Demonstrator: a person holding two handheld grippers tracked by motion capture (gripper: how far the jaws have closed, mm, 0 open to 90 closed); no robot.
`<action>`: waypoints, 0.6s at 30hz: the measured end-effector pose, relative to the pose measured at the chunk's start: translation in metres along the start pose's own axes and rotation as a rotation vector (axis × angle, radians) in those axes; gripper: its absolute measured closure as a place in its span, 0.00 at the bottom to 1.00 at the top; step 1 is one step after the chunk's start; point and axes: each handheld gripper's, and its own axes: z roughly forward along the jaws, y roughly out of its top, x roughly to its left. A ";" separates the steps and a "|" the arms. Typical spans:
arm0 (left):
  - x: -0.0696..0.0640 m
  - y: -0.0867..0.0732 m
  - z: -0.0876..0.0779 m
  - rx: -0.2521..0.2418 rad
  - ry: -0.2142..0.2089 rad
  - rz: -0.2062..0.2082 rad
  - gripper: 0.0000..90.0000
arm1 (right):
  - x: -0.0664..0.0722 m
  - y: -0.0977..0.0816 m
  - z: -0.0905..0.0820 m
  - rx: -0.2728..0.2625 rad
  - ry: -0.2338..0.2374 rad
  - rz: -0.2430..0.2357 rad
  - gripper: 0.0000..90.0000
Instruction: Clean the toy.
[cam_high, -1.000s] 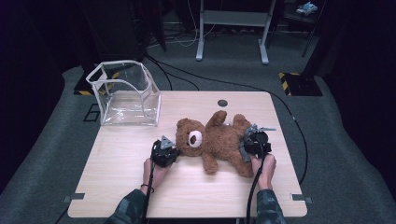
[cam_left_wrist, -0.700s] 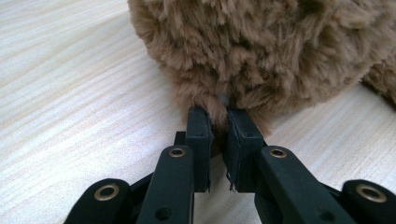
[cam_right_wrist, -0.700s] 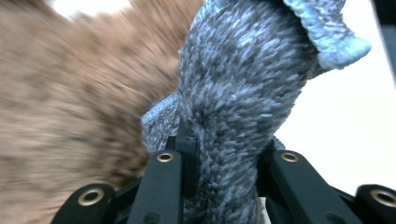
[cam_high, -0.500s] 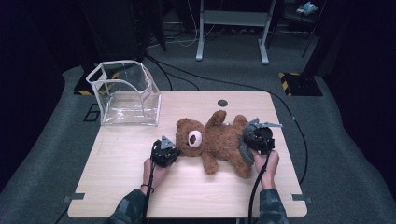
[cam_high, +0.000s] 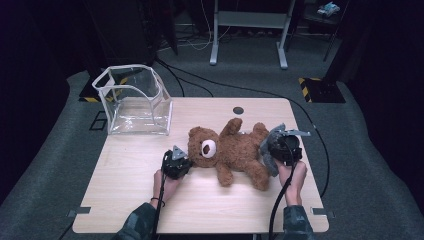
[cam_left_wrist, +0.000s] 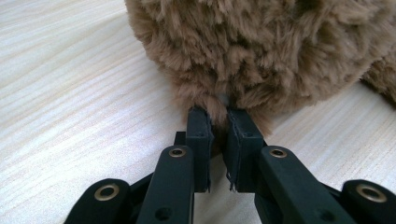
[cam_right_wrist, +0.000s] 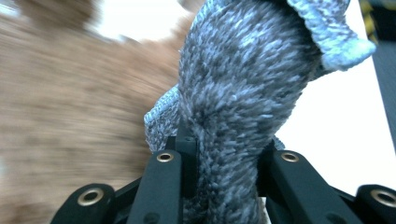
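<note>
Gripping teddy bear (cam_high: 235, 150) fur: left gripper (cam_left_wrist: 218, 140); right gripper (cam_right_wrist: 219, 154) clamps grey sock (cam_right_wrist: 243, 93).

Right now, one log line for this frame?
left claw: shut on teddy bear head fur | right claw: shut on grey knit sock at bear's leg | clear bin: back left, untouched

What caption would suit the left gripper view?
The left tool pinches a tuft of the brown teddy bear lying on the wooden table.

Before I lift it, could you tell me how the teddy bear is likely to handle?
The teddy bear looks plush, so probably light and floppy; its limbs would likely dangle. The left gripper pinches only a fur tuft, which may slip. Lying flat on the table, it should not roll.
</note>
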 end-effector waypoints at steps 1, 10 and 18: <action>0.000 0.000 0.000 0.000 0.000 0.000 0.89 | 0.009 0.003 -0.006 -0.022 0.029 -0.020 0.81; 0.000 -0.001 0.000 -0.004 -0.002 -0.007 0.89 | 0.048 -0.009 0.026 0.056 0.082 -0.084 0.81; 0.000 -0.001 0.000 -0.008 0.001 -0.001 0.89 | 0.009 -0.038 0.028 0.169 -0.013 -0.046 0.82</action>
